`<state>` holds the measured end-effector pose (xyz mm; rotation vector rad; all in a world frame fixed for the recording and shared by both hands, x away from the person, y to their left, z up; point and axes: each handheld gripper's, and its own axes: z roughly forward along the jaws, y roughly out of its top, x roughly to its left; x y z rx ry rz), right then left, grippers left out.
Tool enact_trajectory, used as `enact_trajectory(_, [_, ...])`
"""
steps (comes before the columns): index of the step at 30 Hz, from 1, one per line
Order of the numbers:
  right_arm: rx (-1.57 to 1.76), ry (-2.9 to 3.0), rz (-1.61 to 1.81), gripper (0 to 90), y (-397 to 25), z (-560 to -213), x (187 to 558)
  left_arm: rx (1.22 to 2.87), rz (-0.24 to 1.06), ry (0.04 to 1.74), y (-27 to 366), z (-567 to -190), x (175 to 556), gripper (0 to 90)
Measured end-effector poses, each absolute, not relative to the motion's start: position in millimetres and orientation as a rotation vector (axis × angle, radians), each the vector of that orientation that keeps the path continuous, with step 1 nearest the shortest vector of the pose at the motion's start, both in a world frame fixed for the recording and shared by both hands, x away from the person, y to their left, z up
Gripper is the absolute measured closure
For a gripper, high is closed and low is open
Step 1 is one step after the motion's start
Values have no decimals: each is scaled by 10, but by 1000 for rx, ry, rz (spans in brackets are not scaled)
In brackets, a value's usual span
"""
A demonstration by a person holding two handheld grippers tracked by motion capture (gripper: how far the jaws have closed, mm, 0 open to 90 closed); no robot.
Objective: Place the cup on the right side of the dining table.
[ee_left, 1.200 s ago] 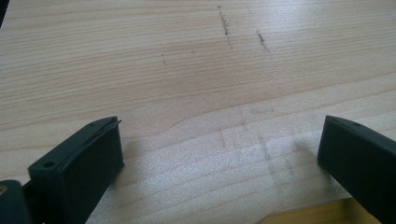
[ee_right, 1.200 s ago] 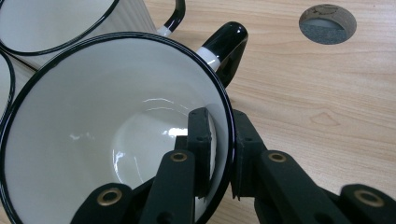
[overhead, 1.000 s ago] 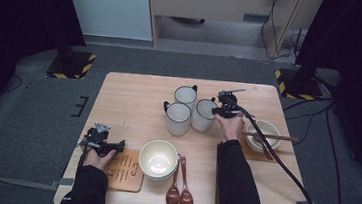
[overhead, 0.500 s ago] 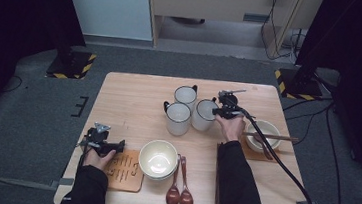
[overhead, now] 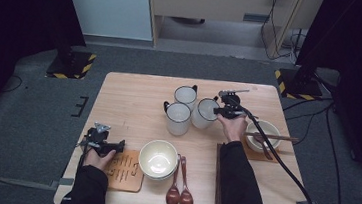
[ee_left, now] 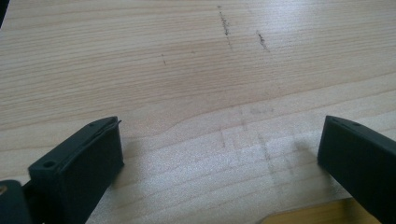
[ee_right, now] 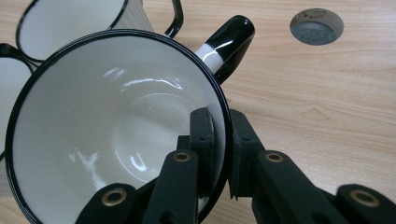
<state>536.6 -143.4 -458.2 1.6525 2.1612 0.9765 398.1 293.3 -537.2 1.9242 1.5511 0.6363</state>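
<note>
— Mug [ee_right: 116, 135]: where is it seen, and how is it held?

— It is seen far on the table [overhead: 128, 102], right of the middle, in the high view [overhead: 204, 113]. Its rim is pinched by the right gripper [ee_right: 219, 140]: one jaw is set inside the white wall, the other outside, and both are closed tight on the black edge. The mug is tilted in the right gripper view, so that its white inside is shown. Whether its base is touching the wood cannot be told.

— What is found just beside it?

— Two more mugs are stood to its left, a near one [overhead: 178, 118] touching or almost touching it and a far one [overhead: 185, 96] behind. A black handle [ee_right: 229, 42] is seen past the held rim.

— And farther out?

— A bowl [overhead: 263, 135] with chopsticks [overhead: 271, 137] laid across it is placed to the right, just beside the right hand [overhead: 230, 127]. Nearer the person, a cream bowl [overhead: 157, 158] is set, with two brown spoons [overhead: 179, 190] to its right and a wooden trivet [overhead: 125, 169] to its left.

— How is the left gripper [overhead: 100, 142] kept?

— It is rested low at the near left corner, beside the trivet, well apart from the mugs. In the left gripper view [ee_left: 219, 154] its jaws are spread wide over bare wood, and nothing is held between them.
</note>
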Motion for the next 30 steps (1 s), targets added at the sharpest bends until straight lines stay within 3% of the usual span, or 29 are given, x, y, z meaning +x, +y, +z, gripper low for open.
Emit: enact_trajectory(30, [1649,2043,1016,830,-2028,-4168,5298,1924,636,1551,2933,-5372,3981,0])
